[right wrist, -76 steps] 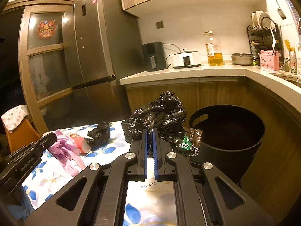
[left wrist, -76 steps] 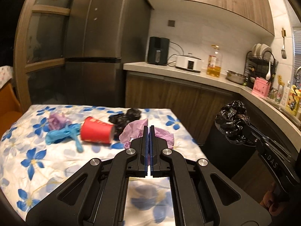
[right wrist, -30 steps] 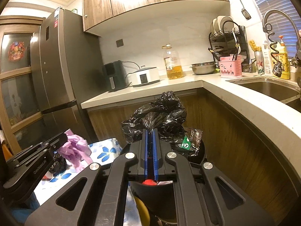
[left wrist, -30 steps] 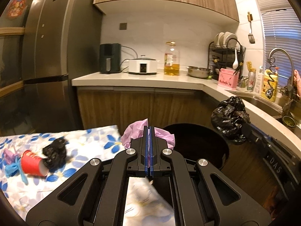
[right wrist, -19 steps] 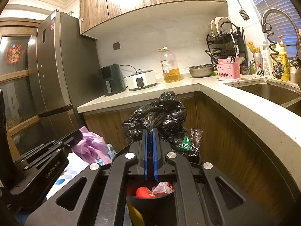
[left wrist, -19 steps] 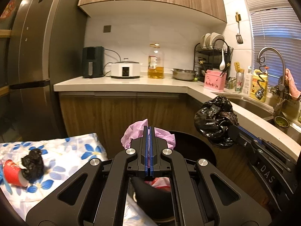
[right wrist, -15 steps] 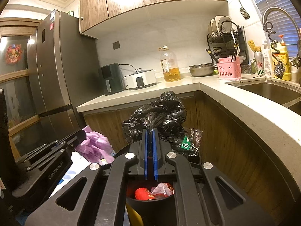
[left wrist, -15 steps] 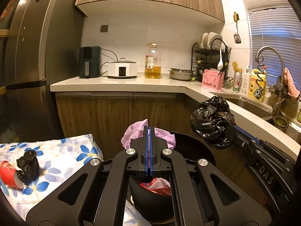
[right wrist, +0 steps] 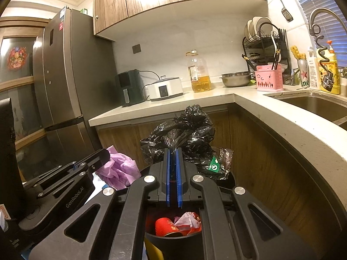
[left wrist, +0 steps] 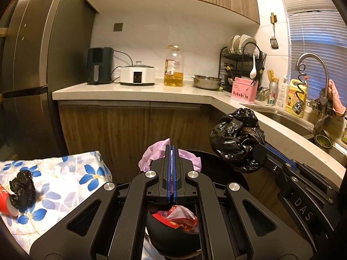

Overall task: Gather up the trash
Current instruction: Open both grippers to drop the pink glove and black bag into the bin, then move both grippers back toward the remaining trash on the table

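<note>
Left hand-held gripper [left wrist: 172,151] pinching crumpled pink bag [left wrist: 151,153], glossy black bag [left wrist: 235,136]

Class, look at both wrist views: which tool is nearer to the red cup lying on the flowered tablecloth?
Left. The left tool, shut on pink trash, is beside the table holding the red cup. The right tool, gripping a black bag, is on the bin's far side.

Both wrist views look closely over the black bin [left wrist: 219,162], facing the counter [right wrist: 216,96].
</note>
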Demonstrator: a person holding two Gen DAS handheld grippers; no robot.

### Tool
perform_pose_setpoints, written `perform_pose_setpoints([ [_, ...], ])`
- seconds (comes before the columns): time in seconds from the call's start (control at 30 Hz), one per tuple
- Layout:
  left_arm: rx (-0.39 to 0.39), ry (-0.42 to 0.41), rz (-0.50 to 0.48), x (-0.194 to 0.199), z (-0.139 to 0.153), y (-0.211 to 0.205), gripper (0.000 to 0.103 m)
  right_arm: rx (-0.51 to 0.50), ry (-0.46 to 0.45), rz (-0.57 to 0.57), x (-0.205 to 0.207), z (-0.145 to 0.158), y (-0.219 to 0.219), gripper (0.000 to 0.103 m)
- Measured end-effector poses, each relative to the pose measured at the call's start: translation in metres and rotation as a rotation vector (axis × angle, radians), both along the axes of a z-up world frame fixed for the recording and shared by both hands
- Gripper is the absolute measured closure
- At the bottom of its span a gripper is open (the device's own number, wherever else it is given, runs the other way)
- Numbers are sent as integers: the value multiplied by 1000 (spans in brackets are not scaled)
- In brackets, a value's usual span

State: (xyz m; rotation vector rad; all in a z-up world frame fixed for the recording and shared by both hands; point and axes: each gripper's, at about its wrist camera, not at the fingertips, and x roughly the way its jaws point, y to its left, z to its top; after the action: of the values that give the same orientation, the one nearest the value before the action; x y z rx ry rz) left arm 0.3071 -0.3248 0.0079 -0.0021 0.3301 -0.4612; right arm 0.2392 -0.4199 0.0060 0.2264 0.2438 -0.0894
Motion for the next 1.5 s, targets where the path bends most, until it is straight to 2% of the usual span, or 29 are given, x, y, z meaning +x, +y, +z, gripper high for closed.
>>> perform_pose_setpoints([
  [0.4,6,47,-37,11,-11,-3,101,7,23,-5,8,-3,-4,96],
  [0.5,3,53,-26,11,-13,1,84,10,27,-3,10,-4,-6,96],
  [0.57,-20,49,-8,8,-13,10,56,11,26,-3,11,-5,-6,96],
  [0.67,-42,20,37,7,-12,21,39,10,34,-3,14,-8,-5,87],
  [0.8,-24,59,72,14,-27,27,38,17,84,-15,20,-23,-6,66],
  [0.87,-25,70,81,12,-33,33,38,14,99,-22,19,-30,-7,61],
  [1.07,-26,79,99,4,-41,45,37,26,95,-41,14,-33,-9,60],
  [1.17,-20,83,104,0,-43,47,32,13,93,-53,13,-32,-6,50],
  [1.33,-2,89,130,-9,-46,54,26,13,96,-67,8,-33,-3,42],
  [1.5,-7,78,175,-19,-42,74,15,14,81,-74,2,-28,1,29],
])
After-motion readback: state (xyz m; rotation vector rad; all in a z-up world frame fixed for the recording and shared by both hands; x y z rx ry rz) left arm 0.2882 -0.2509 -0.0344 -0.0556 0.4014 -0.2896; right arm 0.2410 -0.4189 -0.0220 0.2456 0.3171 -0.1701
